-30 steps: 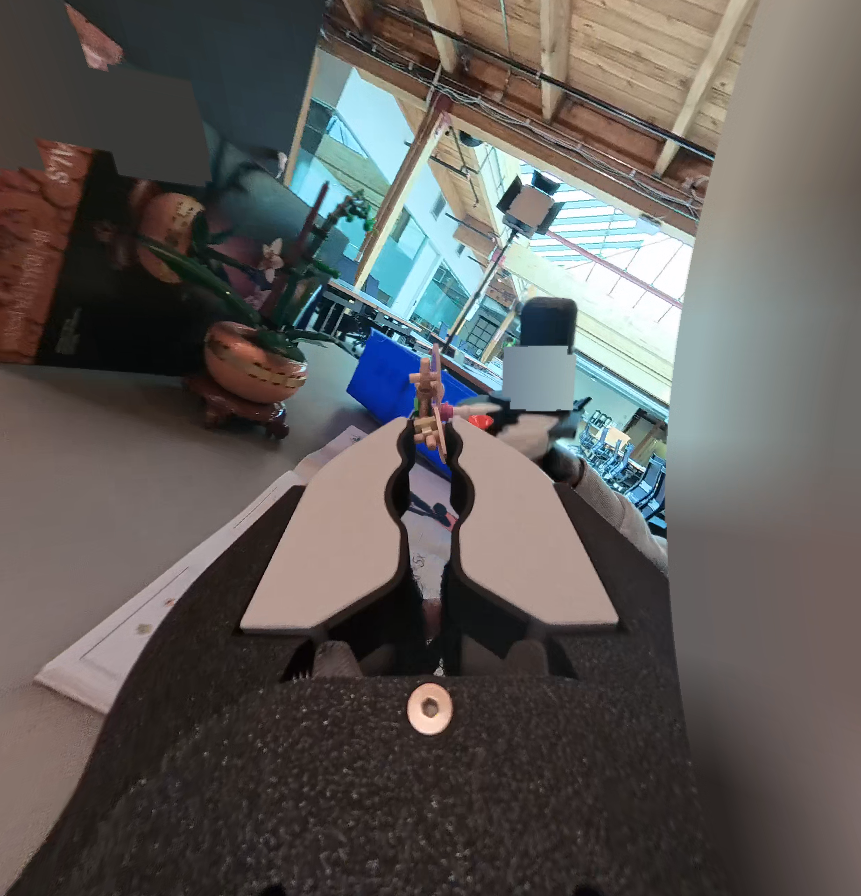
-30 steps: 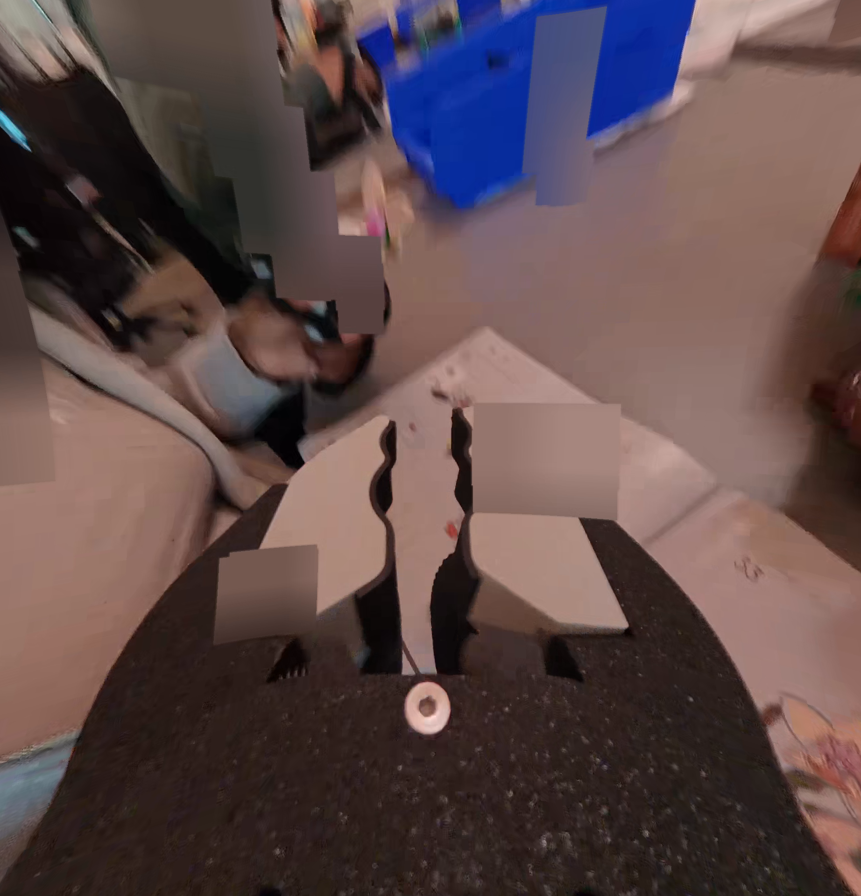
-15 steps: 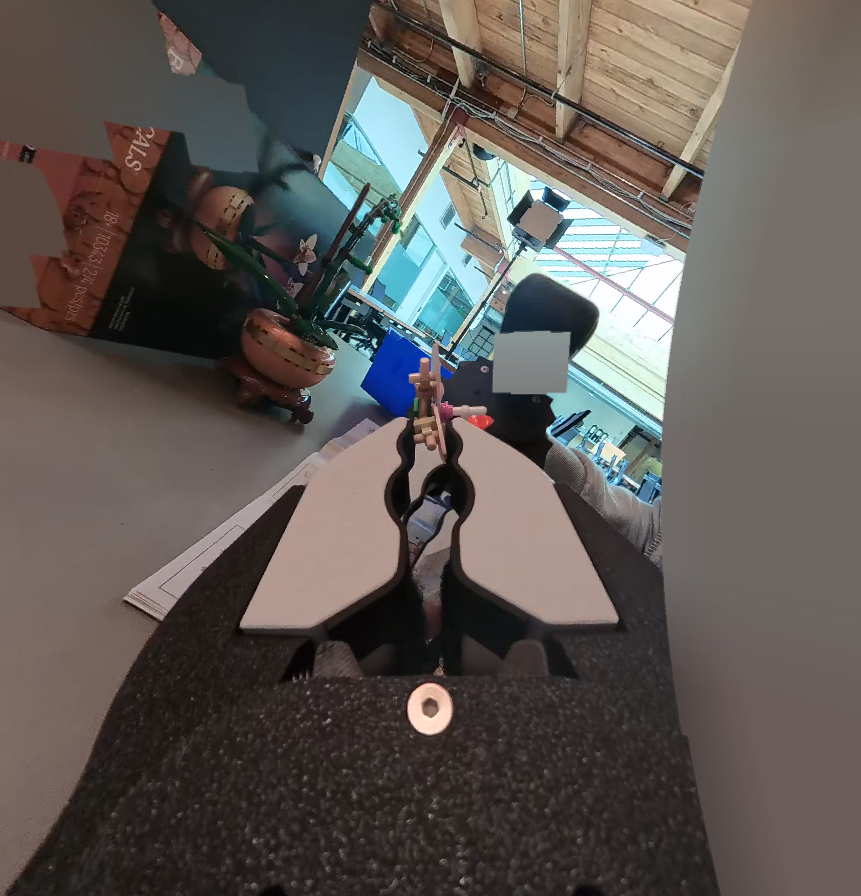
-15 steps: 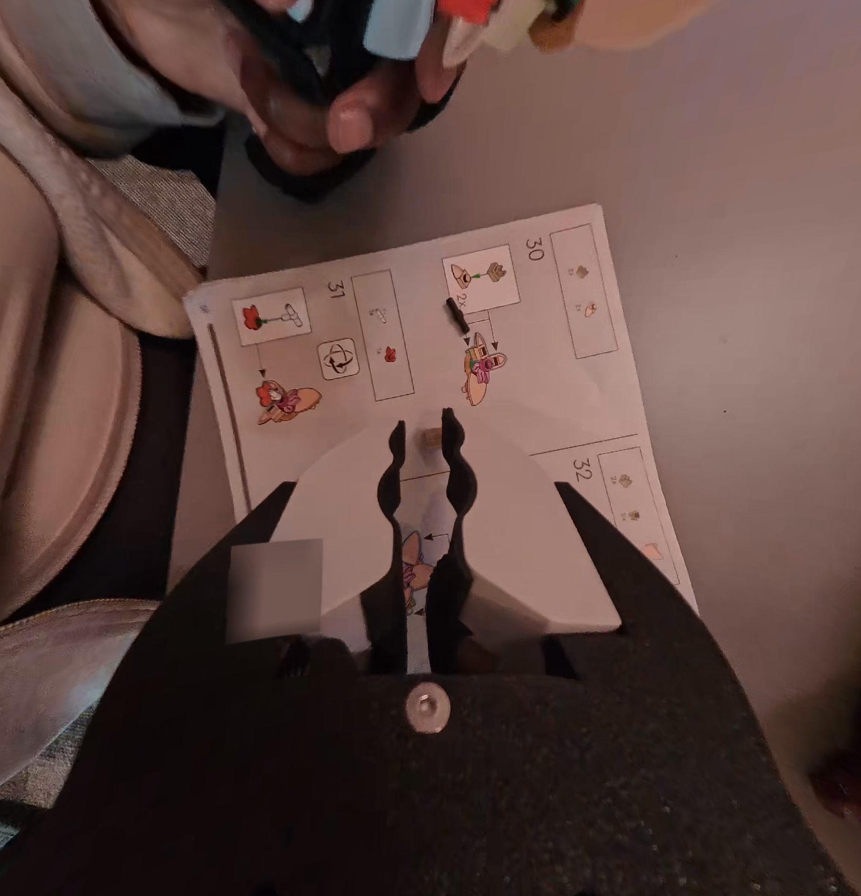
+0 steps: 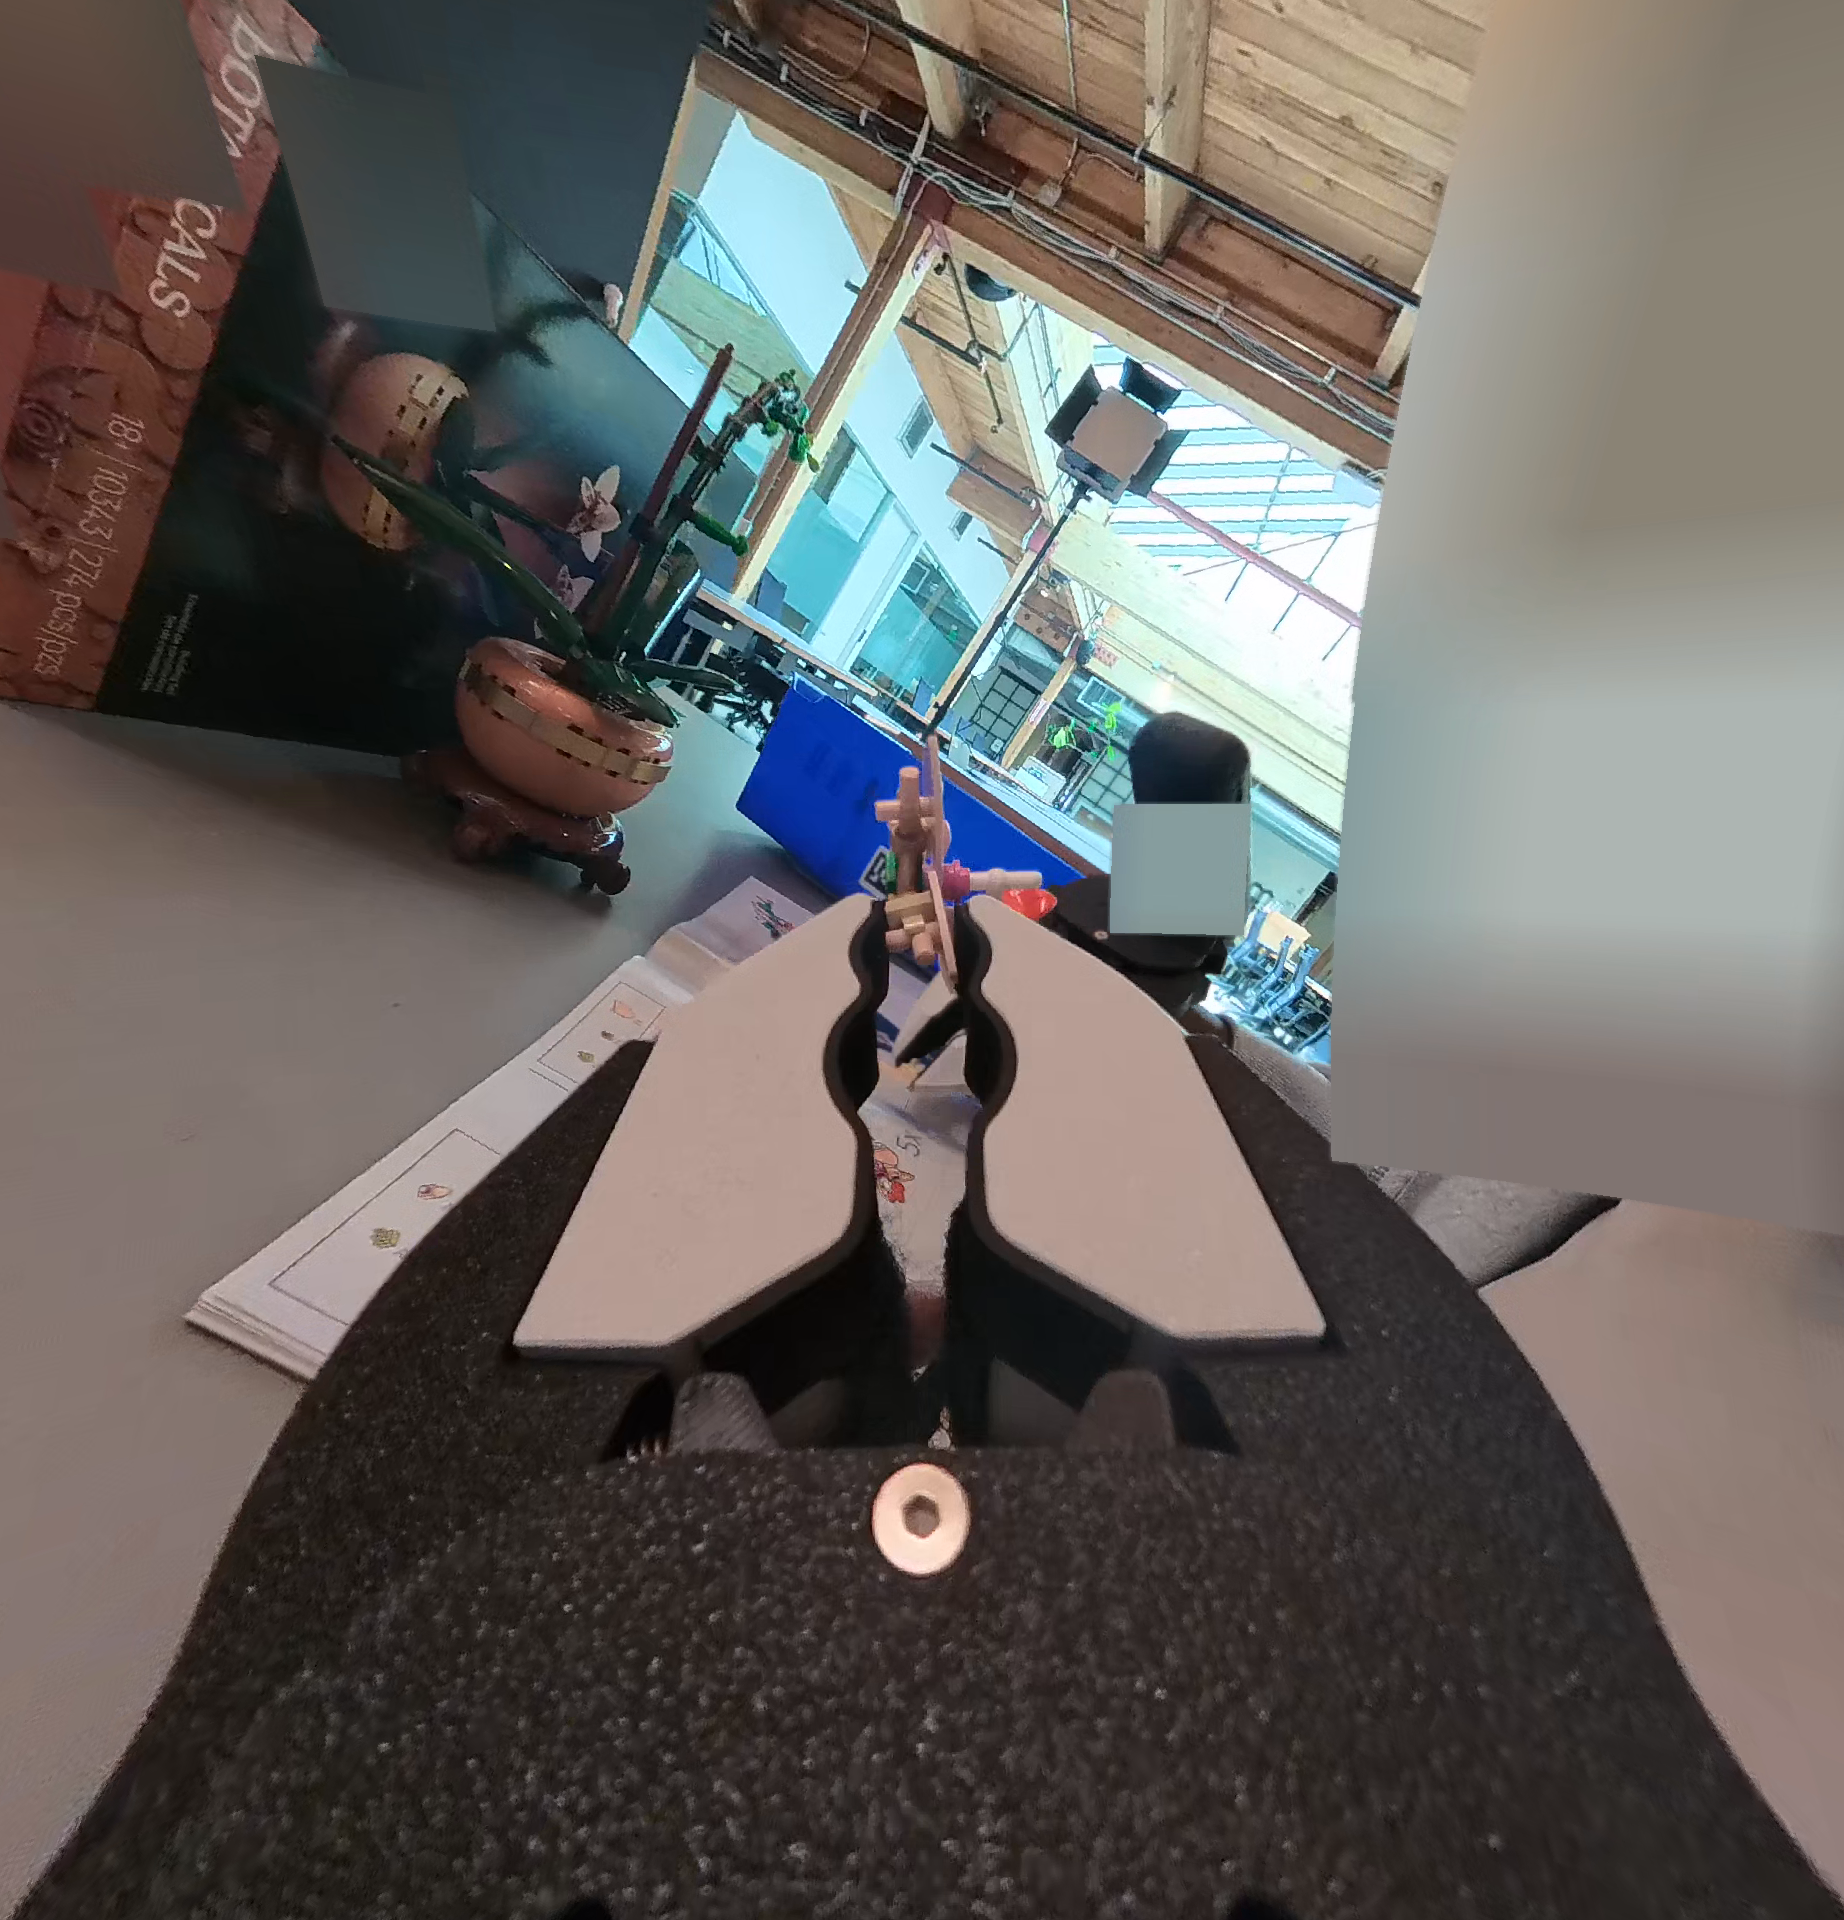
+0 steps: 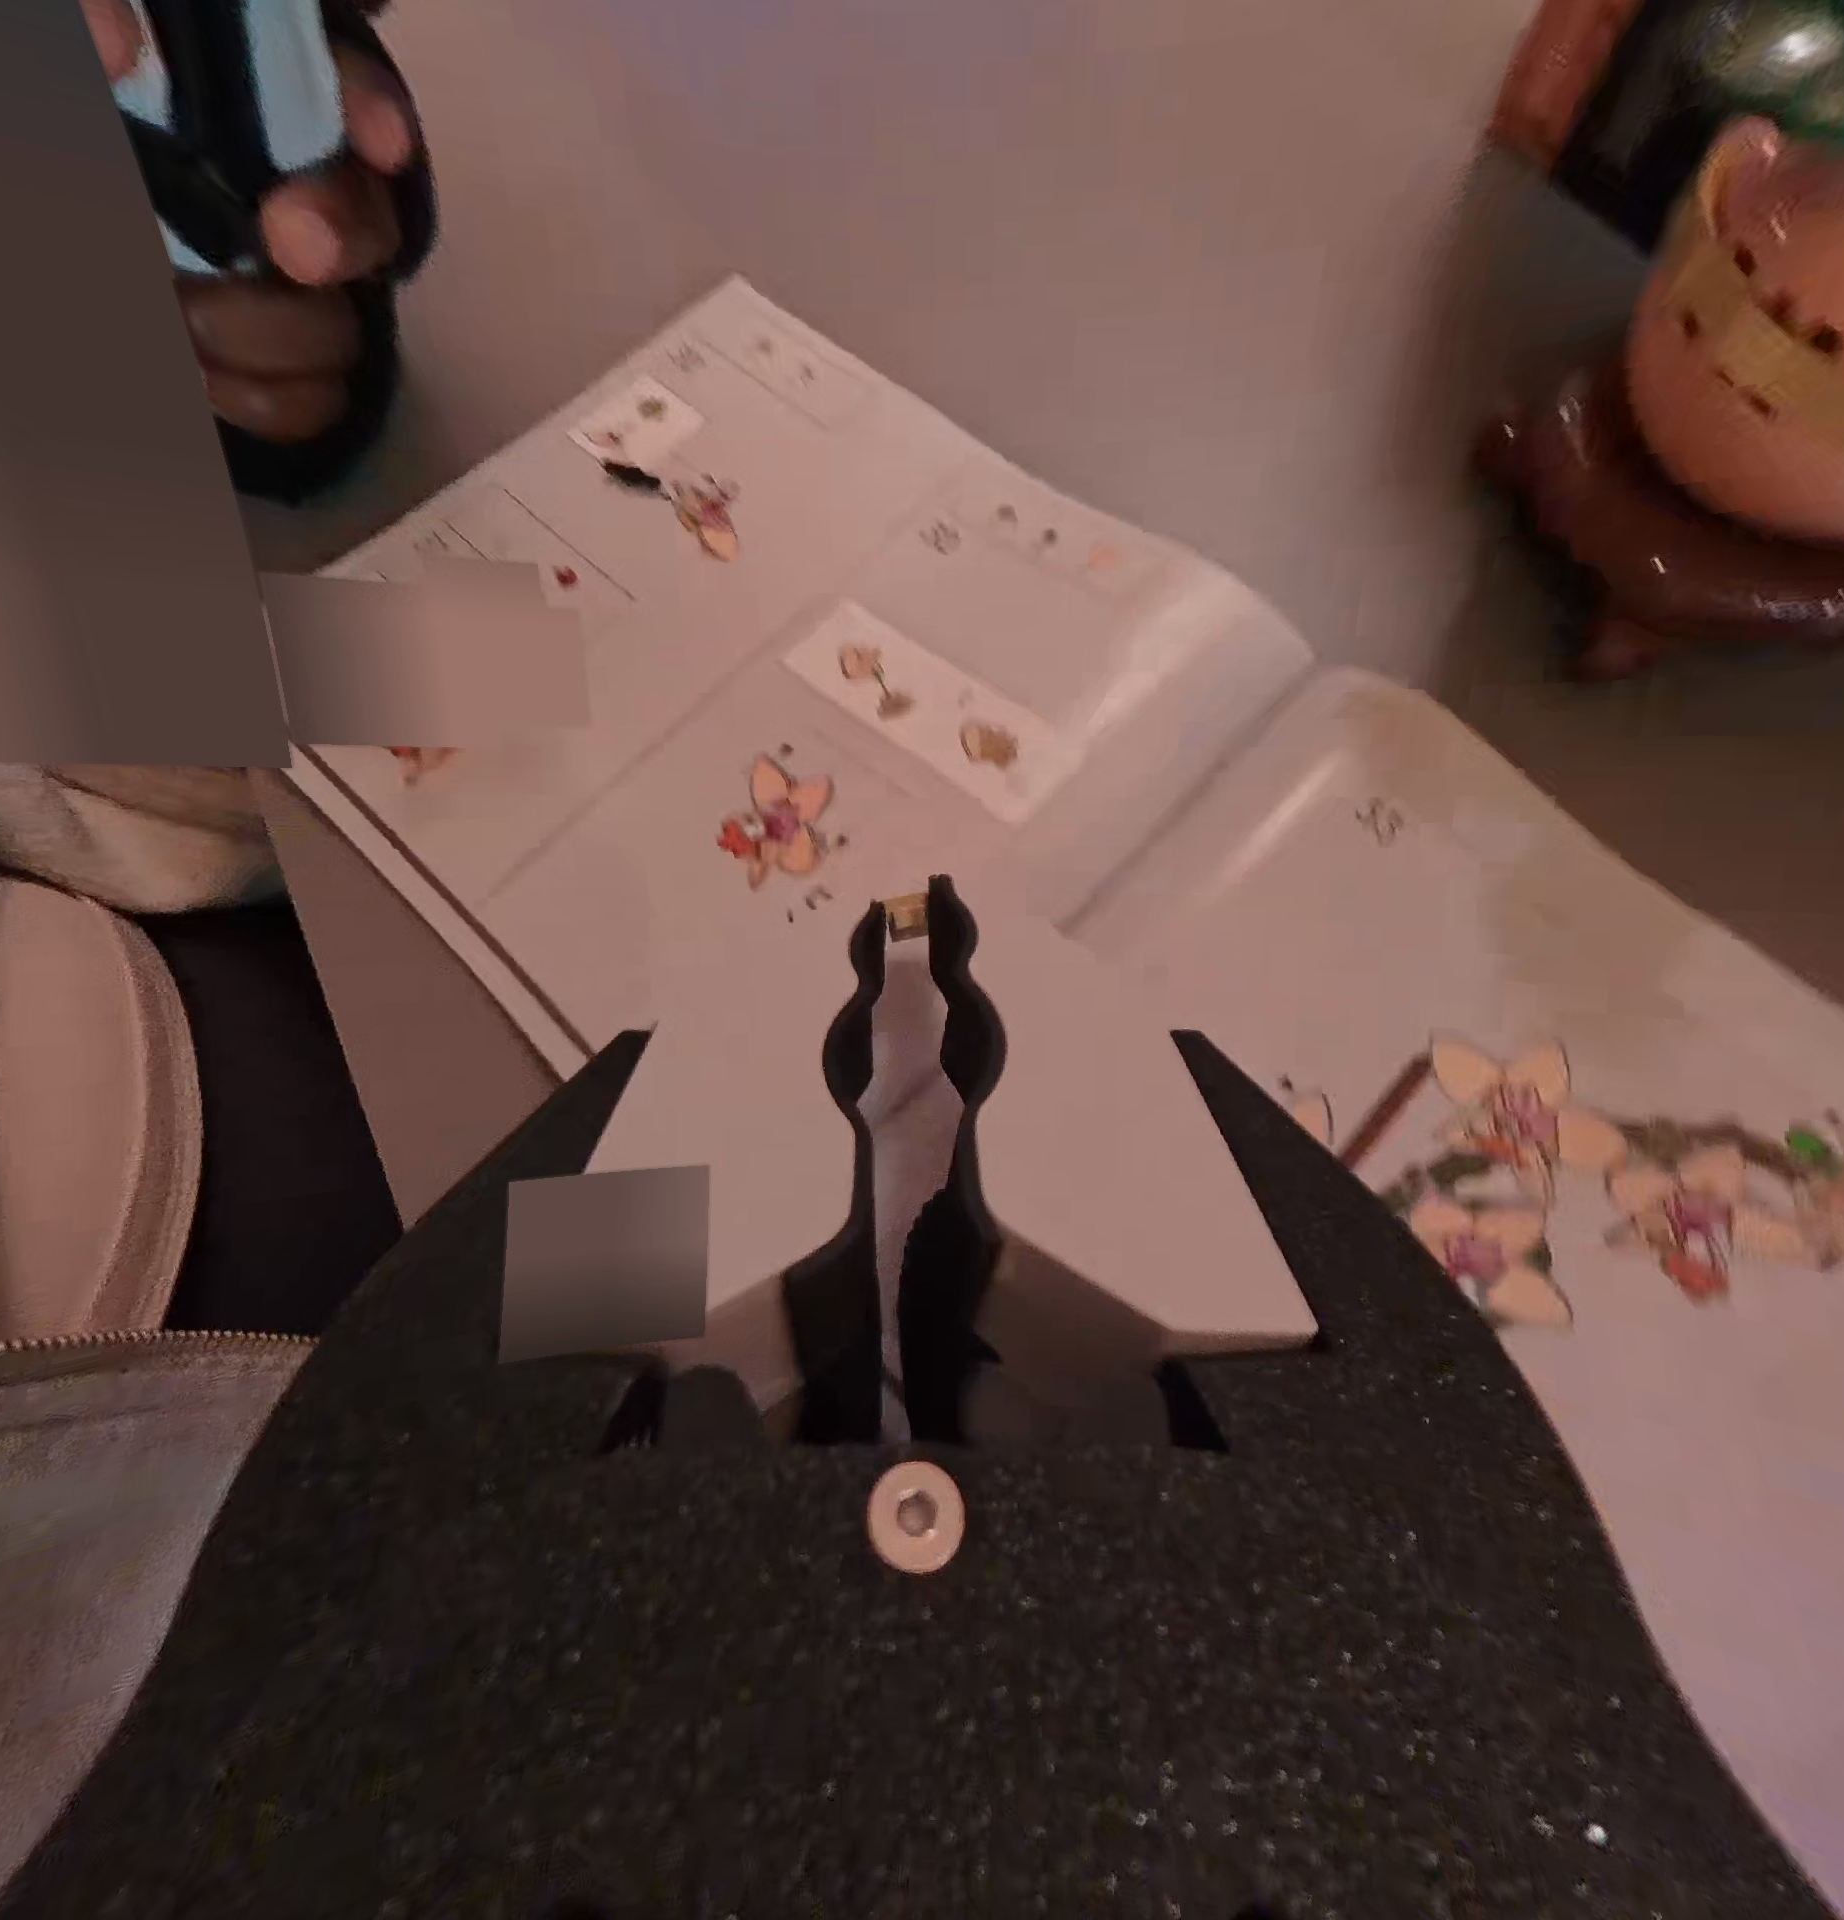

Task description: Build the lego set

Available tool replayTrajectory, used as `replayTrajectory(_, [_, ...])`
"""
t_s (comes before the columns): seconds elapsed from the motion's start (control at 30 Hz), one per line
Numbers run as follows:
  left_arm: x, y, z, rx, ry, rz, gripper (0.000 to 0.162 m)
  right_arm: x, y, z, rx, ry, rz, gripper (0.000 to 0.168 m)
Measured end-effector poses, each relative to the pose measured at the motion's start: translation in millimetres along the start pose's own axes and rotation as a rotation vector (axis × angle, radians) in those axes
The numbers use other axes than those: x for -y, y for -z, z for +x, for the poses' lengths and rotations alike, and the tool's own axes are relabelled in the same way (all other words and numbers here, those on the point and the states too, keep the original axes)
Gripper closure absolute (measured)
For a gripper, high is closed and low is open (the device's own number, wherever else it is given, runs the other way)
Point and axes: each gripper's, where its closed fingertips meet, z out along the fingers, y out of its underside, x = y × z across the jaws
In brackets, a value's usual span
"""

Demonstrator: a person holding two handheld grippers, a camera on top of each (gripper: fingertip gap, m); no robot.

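Note:
My left gripper [image 5: 923, 914] is shut on a small lego flower sub-assembly [image 5: 910, 831] of tan, pink and green parts, with a red piece [image 5: 1024, 898] sticking out to its right. It holds the flower up above the open instruction booklet [image 5: 461, 1174]. My right gripper [image 6: 910, 914] is shut on a tiny tan lego piece [image 6: 905, 921] at its very tips, just above the booklet [image 6: 1001, 499]. A hand [image 6: 315, 218] gripping the other gripper's handle shows at the upper left of the right wrist view.
The built orchid pot on its brown stand [image 5: 554, 727] stands on the grey table [image 5: 170, 987] beyond the booklet; it also shows at the right in the right wrist view [image 6: 1749, 395]. The set's box [image 5: 170, 499] stands behind it. A blue bin [image 5: 824, 769] is farther back.
My right gripper has swung across the booklet toward the pot, still holding the tan piece. My left gripper has shifted slightly with the flower still in it.

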Motion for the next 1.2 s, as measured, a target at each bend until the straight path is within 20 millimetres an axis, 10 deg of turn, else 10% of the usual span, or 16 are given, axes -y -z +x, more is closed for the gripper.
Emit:
replayTrajectory(0.33, [-8, -12, 7, 0.017, -0.046, -0.047, 0.151, -32, 14, -3, -0.094, 0.132, -0.079, 0.142])
replayTrajectory(0.53, [-9, -16, 6, 0.002, -0.031, -0.051, 0.151, -1, 42, -17, 0.171, 0.025, -0.018, 0.16])
replayTrajectory(0.93, [-8, -14, 13, -0.026, -0.045, -0.048, 0.151, -25, 12, 9, 0.43, 0.013, -0.831, 0.15])
replayTrajectory(1.2, [-7, -10, 10, -0.049, -0.008, -0.017, 0.151, -17, 11, 15, 0.339, 0.043, -0.65, 0.168])
